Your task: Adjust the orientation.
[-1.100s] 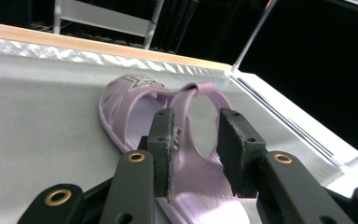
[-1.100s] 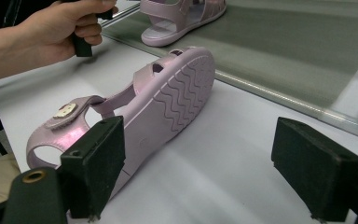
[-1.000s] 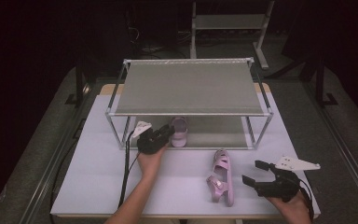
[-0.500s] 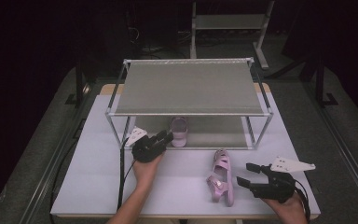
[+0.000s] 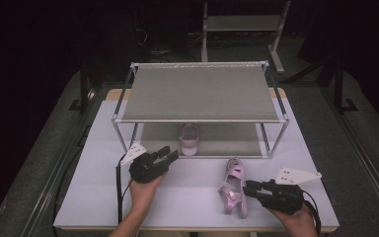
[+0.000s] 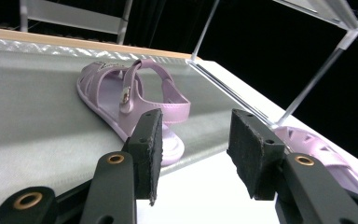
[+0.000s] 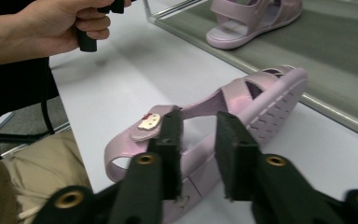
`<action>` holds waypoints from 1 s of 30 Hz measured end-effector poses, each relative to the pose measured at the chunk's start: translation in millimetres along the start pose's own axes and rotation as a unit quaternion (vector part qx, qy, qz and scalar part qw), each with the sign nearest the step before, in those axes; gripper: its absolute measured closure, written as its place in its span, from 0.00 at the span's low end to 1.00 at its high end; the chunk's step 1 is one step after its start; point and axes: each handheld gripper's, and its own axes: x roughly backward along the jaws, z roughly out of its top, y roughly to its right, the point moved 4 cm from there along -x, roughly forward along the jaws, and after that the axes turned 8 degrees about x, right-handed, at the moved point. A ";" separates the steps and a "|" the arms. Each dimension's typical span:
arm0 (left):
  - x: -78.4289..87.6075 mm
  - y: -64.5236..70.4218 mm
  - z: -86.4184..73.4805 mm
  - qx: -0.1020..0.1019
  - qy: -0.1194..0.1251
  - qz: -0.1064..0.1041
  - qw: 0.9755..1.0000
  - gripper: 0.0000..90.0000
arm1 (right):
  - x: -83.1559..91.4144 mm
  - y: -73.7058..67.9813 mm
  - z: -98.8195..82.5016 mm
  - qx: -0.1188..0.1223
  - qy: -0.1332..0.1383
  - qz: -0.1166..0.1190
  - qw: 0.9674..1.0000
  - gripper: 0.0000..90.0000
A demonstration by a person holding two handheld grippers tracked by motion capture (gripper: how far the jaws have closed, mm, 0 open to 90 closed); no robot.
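One sandal [image 5: 189, 139] already sits on the rack's [image 5: 271, 118] lower shelf, so the left hand-held gripper [image 5: 170, 156] hangs apart and empty, jaws just opening, while the right hand-held gripper [image 5: 247, 187], jaws just closing, clamps the tipped second sandal [image 5: 234, 185] on the desk [image 5: 192, 197].

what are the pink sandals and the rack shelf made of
Sandals: the sandal on the table and the one on the lower shelf look like moulded soft plastic or jelly rubber, with a pearly sheen and seamless straps. Rack: pale metal-looking tubes; shelves seem a matte grey woven mesh or fabric, hard to tell.
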 end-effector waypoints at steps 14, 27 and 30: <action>33.4 3.1 -7.2 -0.020 -0.006 -0.017 1.000 0.55 | -6.6 -4.2 -0.7 0.014 -0.018 0.008 1.000 0.81; 54.2 -1.1 -7.9 -0.035 0.001 -0.021 0.999 0.52 | -4.4 -3.1 -1.7 0.020 -0.023 -0.005 1.000 0.85; 56.8 -1.4 -6.5 -0.033 0.011 -0.023 0.999 0.52 | -3.3 -2.8 -2.2 0.021 -0.026 -0.007 0.999 0.85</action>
